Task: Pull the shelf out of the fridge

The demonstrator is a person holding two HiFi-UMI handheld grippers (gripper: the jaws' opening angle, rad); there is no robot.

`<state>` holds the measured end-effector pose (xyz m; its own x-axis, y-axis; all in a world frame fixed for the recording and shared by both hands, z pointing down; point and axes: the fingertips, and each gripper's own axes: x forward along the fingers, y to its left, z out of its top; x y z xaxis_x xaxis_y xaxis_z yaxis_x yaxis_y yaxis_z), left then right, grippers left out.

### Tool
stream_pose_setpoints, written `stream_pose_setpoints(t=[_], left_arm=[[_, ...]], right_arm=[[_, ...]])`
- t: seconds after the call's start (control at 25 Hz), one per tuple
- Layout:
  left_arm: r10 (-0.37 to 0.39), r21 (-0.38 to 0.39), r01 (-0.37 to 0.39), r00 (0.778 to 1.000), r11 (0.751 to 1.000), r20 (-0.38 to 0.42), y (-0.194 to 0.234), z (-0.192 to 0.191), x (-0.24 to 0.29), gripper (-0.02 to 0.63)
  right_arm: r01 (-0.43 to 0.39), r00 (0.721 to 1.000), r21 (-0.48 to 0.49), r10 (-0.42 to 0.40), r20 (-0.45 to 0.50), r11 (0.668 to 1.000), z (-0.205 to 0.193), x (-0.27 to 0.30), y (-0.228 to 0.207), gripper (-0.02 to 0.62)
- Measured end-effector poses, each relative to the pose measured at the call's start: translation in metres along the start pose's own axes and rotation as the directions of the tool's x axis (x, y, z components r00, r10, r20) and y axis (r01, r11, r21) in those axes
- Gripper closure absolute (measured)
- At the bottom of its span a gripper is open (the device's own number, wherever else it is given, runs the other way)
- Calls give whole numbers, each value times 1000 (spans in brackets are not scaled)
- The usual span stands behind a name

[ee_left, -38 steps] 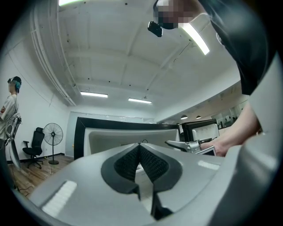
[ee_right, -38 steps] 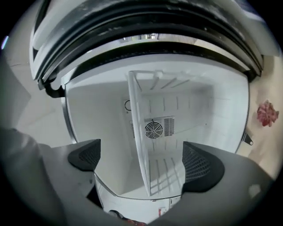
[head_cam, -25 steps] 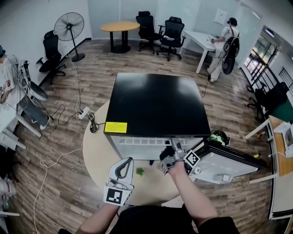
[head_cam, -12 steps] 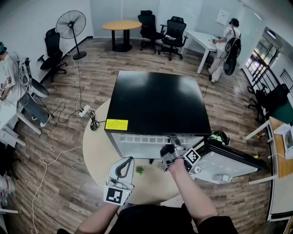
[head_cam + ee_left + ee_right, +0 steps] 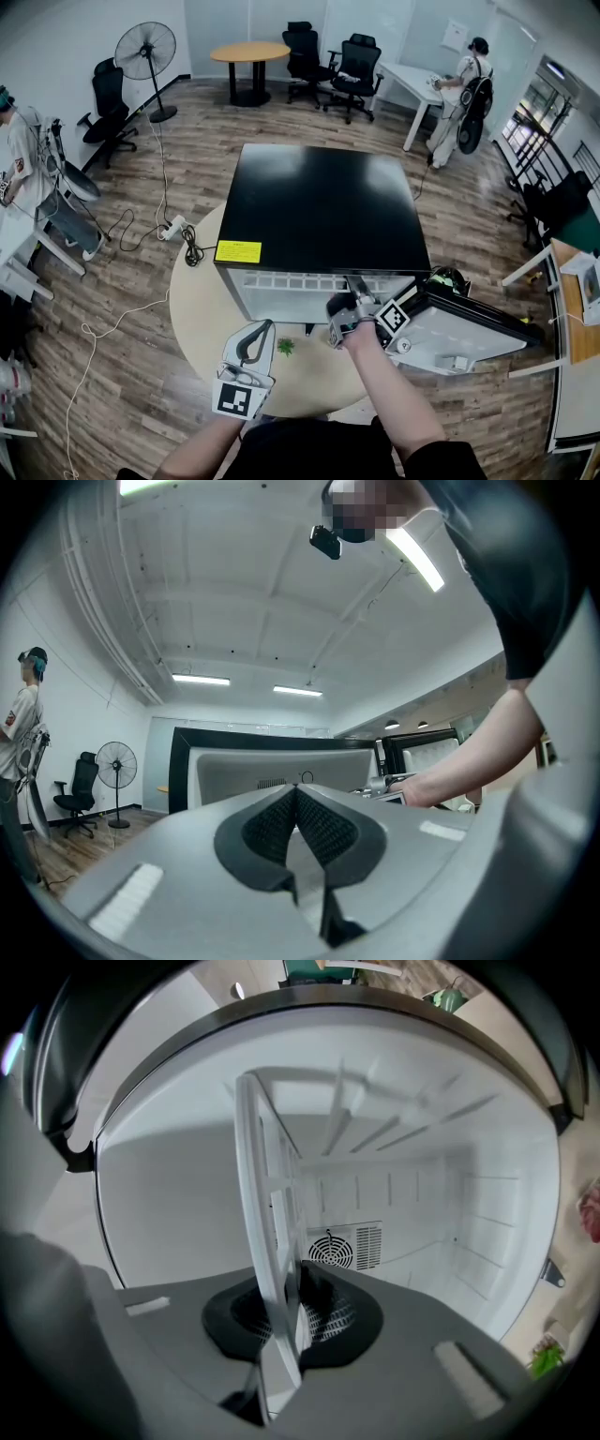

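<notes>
1. My right gripper (image 5: 281,1314) has just been closing and now pinches the white shelf (image 5: 266,1206), edge-on at the fridge's (image 5: 323,211) open front.
2. My left gripper (image 5: 298,810) is pressed together, empty, over the table's (image 5: 201,311) near edge.

- White slatted plastic shelf (image 5: 272,1241): inside the cabinet, running from the opening back towards the vented rear wall; edge-on in the right gripper view.
- Small black-topped fridge (image 5: 323,211), white inside: upright on a round pale worktop (image 5: 202,309), door (image 5: 469,333) swung wide open.
</notes>
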<state>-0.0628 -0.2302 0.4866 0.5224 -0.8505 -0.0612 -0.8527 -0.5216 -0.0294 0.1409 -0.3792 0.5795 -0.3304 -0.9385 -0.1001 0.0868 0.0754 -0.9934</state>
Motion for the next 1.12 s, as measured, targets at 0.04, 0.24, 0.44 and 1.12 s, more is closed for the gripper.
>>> stream_pose_setpoints(t=[0.04, 0.24, 0.44, 1.12], left_arm=[[-1, 1, 1, 1000, 1000, 1, -1, 0, -1, 606], [3, 3, -3, 1000, 1000, -1, -2, 1, -5, 606], [7, 3, -7, 1000, 1000, -2, 0, 3, -7, 606], [-17, 1, 17, 1000, 1000, 19, -16, 8, -19, 606]], right_arm=[[2, 1000, 0, -2, 1, 1000, 0, 0, 1, 557], [22, 1000, -3, -22, 12, 1000, 0, -3, 2, 560], [38, 999, -15, -38, 22, 999, -2, -4, 4, 561], [75, 997, -45, -74, 25, 996, -23, -56, 6, 561]])
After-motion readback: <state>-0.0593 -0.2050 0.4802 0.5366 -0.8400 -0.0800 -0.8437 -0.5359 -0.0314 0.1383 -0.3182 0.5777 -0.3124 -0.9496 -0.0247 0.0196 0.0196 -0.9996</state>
